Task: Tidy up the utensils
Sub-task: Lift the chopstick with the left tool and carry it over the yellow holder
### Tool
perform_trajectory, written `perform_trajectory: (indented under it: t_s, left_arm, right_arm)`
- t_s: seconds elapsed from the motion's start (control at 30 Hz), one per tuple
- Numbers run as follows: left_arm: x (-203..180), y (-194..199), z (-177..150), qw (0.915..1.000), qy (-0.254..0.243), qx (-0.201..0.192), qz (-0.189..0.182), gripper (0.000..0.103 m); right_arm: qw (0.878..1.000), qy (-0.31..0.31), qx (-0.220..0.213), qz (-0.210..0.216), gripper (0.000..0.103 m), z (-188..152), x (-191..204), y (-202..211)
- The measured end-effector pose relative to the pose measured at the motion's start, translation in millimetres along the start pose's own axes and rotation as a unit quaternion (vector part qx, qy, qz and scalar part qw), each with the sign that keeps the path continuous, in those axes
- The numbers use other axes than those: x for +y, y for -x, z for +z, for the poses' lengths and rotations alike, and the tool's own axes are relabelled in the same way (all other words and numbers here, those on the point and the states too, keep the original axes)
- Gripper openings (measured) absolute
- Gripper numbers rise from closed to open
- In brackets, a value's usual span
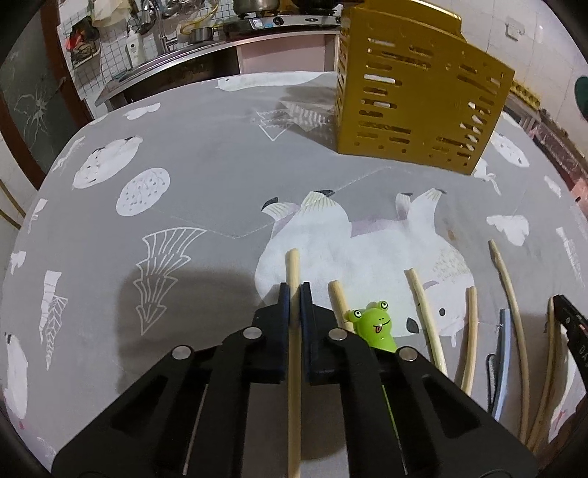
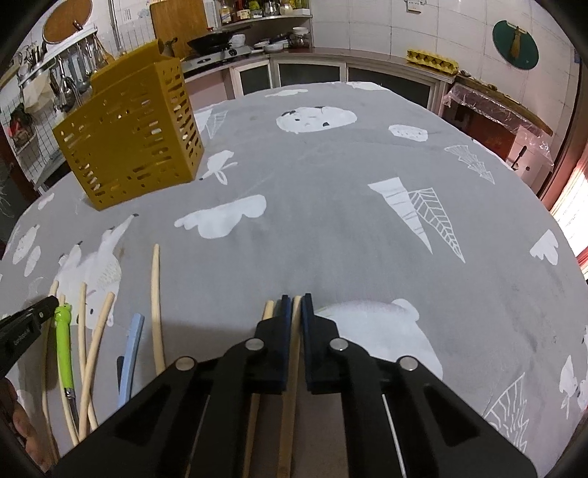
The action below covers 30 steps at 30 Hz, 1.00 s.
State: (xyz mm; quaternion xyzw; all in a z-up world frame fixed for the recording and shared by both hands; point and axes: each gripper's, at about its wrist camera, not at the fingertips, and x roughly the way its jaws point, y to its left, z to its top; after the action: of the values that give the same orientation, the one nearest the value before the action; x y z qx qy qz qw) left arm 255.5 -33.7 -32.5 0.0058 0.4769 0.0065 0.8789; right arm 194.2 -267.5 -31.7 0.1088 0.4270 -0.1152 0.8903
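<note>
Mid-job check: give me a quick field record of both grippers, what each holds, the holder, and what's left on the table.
left gripper: shut on a chopstick
right gripper: shut on a second chopstick, another stick just left of it
holder: yellow, slotted, upright at the far side, contents not visible
loose on cloth: several chopsticks, frog utensil, blue utensil
in holder yet: cannot tell

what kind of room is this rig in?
Most likely a home kitchen: a steel sink faucet and a black wok on a countertop gas stove line the walls, and a yellow slotted plastic utensil holder stands on the grey printed tablecloth.
</note>
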Motion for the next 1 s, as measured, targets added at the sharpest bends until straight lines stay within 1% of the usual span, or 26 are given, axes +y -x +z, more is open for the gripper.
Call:
perform_trajectory:
  t_s: [0.1, 0.2, 0.3, 0.33, 0.4, 0.47, 0.5, 0.53, 0.57, 0.6, 0.67, 0.7, 0.77, 0.87, 1.0]
  left_arm:
    - [2.3, 2.6, -0.2, 1.0000, 0.002, -0.005, -0.004, 0.004]
    - [7.4, 12.3, 0.0, 0.9996, 0.010, -0.023, -0.011, 0.004]
    - [11.4, 25.6, 1.7, 0.9984, 0.018, -0.047, -0.024, 0.004]
    - [13.4, 34.6, 2.2, 0.9971, 0.021, -0.066, -0.032, 0.004]
    - [16.5, 48.7, 2.8, 0.9944, 0.026, -0.095, -0.040, 0.004]
    - [19.8, 66.4, 2.5, 0.9898, 0.027, -0.129, -0.052, 0.004]
    - [20.6, 74.1, 2.5, 0.9879, 0.024, -0.143, -0.056, 0.005]
    - [21.5, 78.5, 2.5, 0.9862, 0.024, -0.152, -0.060, 0.005]
    - [22.9, 86.0, 1.9, 0.9840, 0.025, -0.165, -0.062, 0.005]
    - [23.9, 89.1, 2.5, 0.9830, 0.025, -0.171, -0.063, 0.005]
    - [26.8, 98.2, 1.1, 0.9801, 0.026, -0.185, -0.067, 0.005]
    - [27.8, 101.0, -0.3, 0.9792, 0.026, -0.189, -0.070, 0.005]
    - [30.2, 106.6, -3.4, 0.9763, 0.026, -0.198, -0.085, 0.005]
    - [30.6, 111.6, -8.7, 0.9748, 0.021, -0.209, -0.076, 0.005]
    - [33.9, 121.8, -14.5, 0.9715, 0.022, -0.222, -0.079, 0.005]
  right_arm:
    - [1.000, -0.003, -0.014, 0.010, 0.006, 0.0, -1.8, 6.2]
    - [0.999, -0.006, -0.035, 0.019, 0.006, 3.3, -3.8, 15.9]
    - [0.997, -0.007, -0.072, 0.039, 0.005, 7.9, -4.4, 32.9]
    - [0.995, -0.007, -0.088, 0.052, 0.005, 9.6, -4.2, 40.1]
    - [0.992, -0.003, -0.112, 0.052, 0.005, 12.4, -2.9, 50.9]
    - [0.988, 0.000, -0.143, 0.057, 0.005, 15.1, -1.0, 64.7]
    - [0.986, 0.001, -0.156, 0.058, 0.005, 15.5, -0.7, 71.3]
    - [0.982, 0.004, -0.177, 0.069, 0.005, 15.8, -0.4, 80.0]
    - [0.980, 0.006, -0.188, 0.067, 0.005, 16.5, -0.5, 85.0]
    - [0.978, 0.008, -0.199, 0.066, 0.005, 17.1, -0.3, 89.2]
    - [0.972, 0.011, -0.220, 0.079, 0.005, 17.2, -1.1, 98.7]
    - [0.971, 0.012, -0.227, 0.079, 0.005, 16.5, -0.9, 102.0]
    - [0.966, 0.018, -0.244, 0.085, 0.005, 14.8, -0.1, 109.0]
    - [0.962, 0.026, -0.257, 0.083, 0.005, 11.4, 1.6, 115.4]
    - [0.956, 0.027, -0.280, 0.088, 0.005, 3.6, 1.2, 126.8]
